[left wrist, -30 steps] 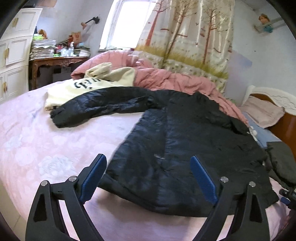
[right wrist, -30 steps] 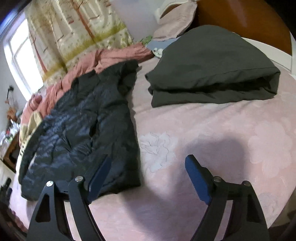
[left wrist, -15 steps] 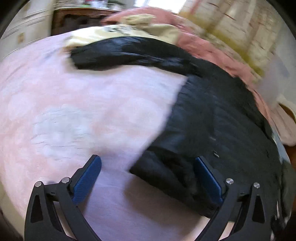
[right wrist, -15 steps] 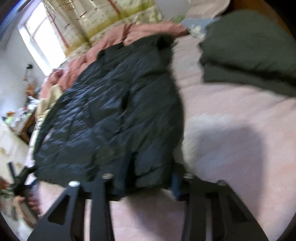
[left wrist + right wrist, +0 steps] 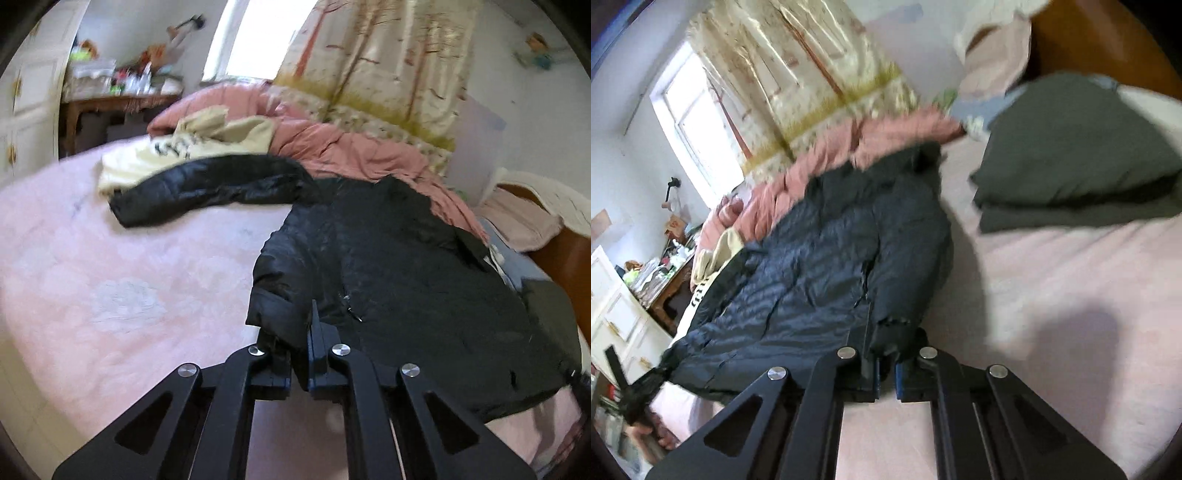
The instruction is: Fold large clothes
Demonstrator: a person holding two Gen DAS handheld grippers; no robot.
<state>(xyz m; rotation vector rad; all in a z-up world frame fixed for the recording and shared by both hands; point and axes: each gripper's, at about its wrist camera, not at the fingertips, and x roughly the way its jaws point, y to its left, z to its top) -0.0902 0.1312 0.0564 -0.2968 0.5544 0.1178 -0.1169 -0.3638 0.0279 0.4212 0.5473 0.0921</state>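
A black quilted puffer jacket [image 5: 406, 266] lies spread on the pink bed, one sleeve [image 5: 207, 188] stretched out to the left. My left gripper [image 5: 299, 350] is shut on the jacket's near left hem corner, which is lifted a little. In the right wrist view the same jacket [image 5: 820, 266] runs away to the upper left, and my right gripper [image 5: 886, 354] is shut on its near right hem corner. The left gripper [image 5: 631, 391] shows at that view's far left edge, at the other corner.
A cream garment with black letters [image 5: 184, 147] lies behind the sleeve. A pink duvet [image 5: 351, 151] is heaped along the far side. A folded dark green garment [image 5: 1078, 155] sits on the bed at right. A wooden desk [image 5: 122, 103] and white cabinet [image 5: 26, 92] stand at left.
Both grippers came down to the jacket's near hem and closed on its two corners. The hem is now bunched and slightly raised between the jaws.
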